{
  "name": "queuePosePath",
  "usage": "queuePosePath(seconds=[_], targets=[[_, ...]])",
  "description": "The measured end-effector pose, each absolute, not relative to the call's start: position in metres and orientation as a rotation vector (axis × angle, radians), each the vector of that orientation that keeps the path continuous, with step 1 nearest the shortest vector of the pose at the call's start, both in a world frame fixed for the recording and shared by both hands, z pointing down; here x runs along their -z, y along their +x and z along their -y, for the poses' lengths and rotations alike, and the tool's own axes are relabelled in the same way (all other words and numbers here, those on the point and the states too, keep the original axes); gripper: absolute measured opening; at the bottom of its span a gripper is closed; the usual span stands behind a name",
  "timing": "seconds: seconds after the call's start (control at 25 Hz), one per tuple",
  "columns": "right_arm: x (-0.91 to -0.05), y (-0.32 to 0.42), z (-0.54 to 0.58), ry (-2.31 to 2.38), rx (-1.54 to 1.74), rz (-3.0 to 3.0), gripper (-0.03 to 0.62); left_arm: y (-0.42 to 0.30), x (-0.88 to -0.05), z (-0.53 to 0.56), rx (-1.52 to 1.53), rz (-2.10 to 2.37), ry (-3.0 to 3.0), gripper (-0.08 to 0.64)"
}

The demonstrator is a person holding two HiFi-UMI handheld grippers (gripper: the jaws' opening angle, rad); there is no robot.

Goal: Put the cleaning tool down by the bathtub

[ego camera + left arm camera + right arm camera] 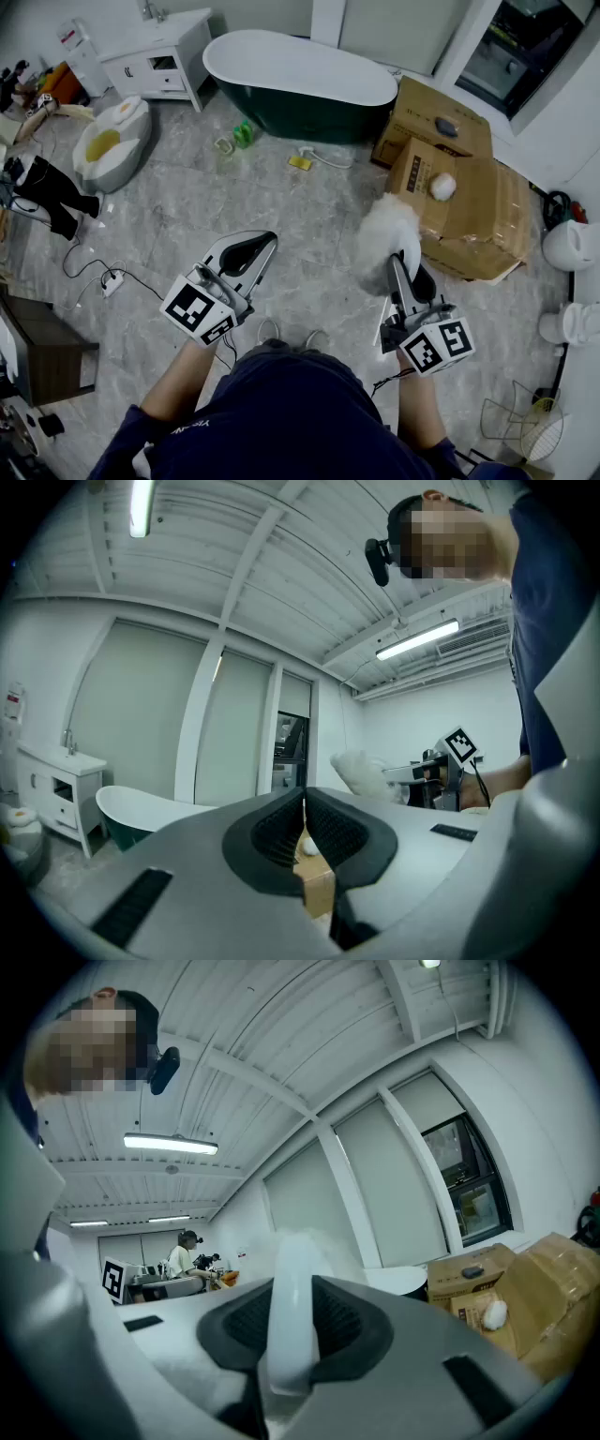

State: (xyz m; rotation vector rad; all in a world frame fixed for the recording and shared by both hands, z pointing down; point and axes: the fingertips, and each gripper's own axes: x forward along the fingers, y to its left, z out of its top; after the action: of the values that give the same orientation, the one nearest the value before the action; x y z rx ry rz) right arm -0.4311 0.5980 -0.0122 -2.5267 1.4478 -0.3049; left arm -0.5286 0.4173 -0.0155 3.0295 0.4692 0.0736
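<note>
Lower centre of the frame: left gripper (255, 248), jaws together, nothing between them. Lower right: right gripper (405, 270), clamped on the white handle of the fluffy duster (386, 230). Middle right: cardboard boxes (473, 211). Upper centre: bathtub (314, 114), well apart. Recommended handling: carry the duster level, lower it onto the floor (234, 187) beside the bathtub, then release.

Counts, placed against the bathtub (300, 80), of which there is 1. Cardboard boxes: 2, both right of it, far box (441, 117) and near box (478, 220). White vanity (159, 52): 1, left of it. Egg-shaped cushion (111, 141): 1, farther left. Small green thing (244, 134): 1, just in front. Fluffy cleaning tool (386, 234): 1. Grippers: 2, left gripper (251, 246) and right gripper (405, 267).
</note>
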Motion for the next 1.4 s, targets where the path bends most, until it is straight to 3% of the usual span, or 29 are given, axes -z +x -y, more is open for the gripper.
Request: queuePosePath(seconds=[0.72, 1.4], targets=[[0.004, -0.424, -0.6, -2.464, 0.299, -1.477, 0.092, -0.523, 0.008, -0.427, -0.098, -0.449, 3.037, 0.034], [-0.02, -0.399, -0.669, -2.432, 0.357, -1.515, 0.092, -0.5, -0.008, -0.5, -0.151, -0.431, 3.049, 0.034]])
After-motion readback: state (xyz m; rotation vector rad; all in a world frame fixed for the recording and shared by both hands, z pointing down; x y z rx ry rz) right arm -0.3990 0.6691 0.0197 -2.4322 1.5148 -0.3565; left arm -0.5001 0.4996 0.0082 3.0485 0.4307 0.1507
